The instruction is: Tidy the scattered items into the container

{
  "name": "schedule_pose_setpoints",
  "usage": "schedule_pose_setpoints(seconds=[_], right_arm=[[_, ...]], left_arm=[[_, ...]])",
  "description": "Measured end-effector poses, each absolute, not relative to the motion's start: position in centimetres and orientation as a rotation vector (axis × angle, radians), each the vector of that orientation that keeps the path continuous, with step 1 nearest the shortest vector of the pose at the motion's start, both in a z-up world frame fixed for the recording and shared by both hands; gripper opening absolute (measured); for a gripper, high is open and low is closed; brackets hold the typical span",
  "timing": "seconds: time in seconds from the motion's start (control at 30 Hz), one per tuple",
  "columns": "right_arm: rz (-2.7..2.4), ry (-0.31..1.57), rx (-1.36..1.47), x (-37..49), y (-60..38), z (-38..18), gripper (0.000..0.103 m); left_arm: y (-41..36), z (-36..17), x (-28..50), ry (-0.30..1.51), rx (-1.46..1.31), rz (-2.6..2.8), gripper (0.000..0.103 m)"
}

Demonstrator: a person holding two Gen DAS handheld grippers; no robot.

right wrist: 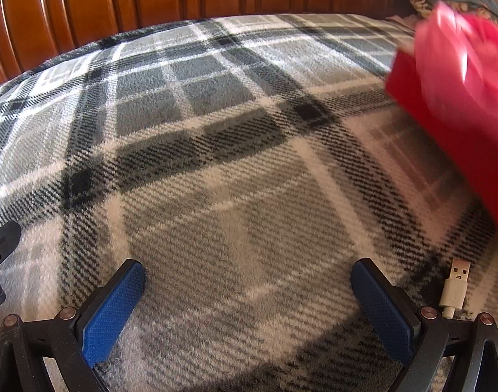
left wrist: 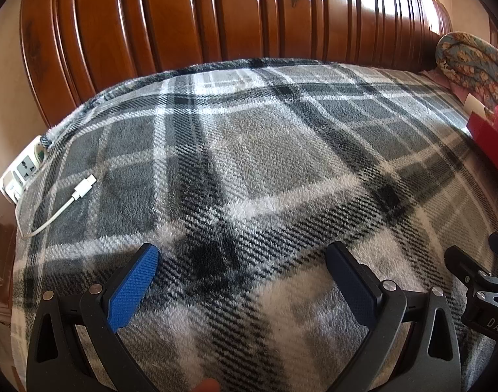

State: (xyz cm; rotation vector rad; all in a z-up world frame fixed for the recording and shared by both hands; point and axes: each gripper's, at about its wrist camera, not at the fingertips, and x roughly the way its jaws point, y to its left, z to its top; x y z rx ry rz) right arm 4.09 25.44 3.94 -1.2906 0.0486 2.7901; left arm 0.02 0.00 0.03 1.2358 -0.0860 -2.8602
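My left gripper point(left wrist: 244, 254) is open and empty, low over a grey plaid blanket point(left wrist: 249, 150). A white charging cable point(left wrist: 80, 191) lies on the blanket far to its left, plug end up. My right gripper point(right wrist: 249, 272) is open and empty over the same blanket point(right wrist: 199, 130). A white USB plug point(right wrist: 455, 285) lies just right of its right finger. A red container point(right wrist: 445, 98), blurred, with red plastic over it, stands at the right; it also shows at the right edge of the left wrist view point(left wrist: 487, 137).
A brown wooden headboard point(left wrist: 216, 16) runs along the back. A white power strip point(left wrist: 21, 171) sits at the blanket's left edge. A floral bundle of cloth point(left wrist: 471, 62) lies at the back right. The other gripper's black frame point(left wrist: 481, 287) shows at lower right.
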Motion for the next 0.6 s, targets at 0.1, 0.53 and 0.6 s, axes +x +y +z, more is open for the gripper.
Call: schedule_pose_setpoints(seconds=[0.1, 0.53, 0.6], right_arm=[[2.790, 0.049, -1.291, 4.01, 25.60, 3.99, 0.103], [2.790, 0.049, -1.294, 3.84, 25.83, 4.16, 0.103], [2.790, 0.049, -1.294, 3.84, 25.83, 4.19, 0.103]], left_arm=[[0.13, 0.10, 0.09, -0.086, 1.235, -2.860, 0.103], [0.13, 0.10, 0.11, -0.086, 1.235, -2.861, 0.103], [0.12, 0.10, 0.11, -0.086, 1.234, -2.861, 0.103]])
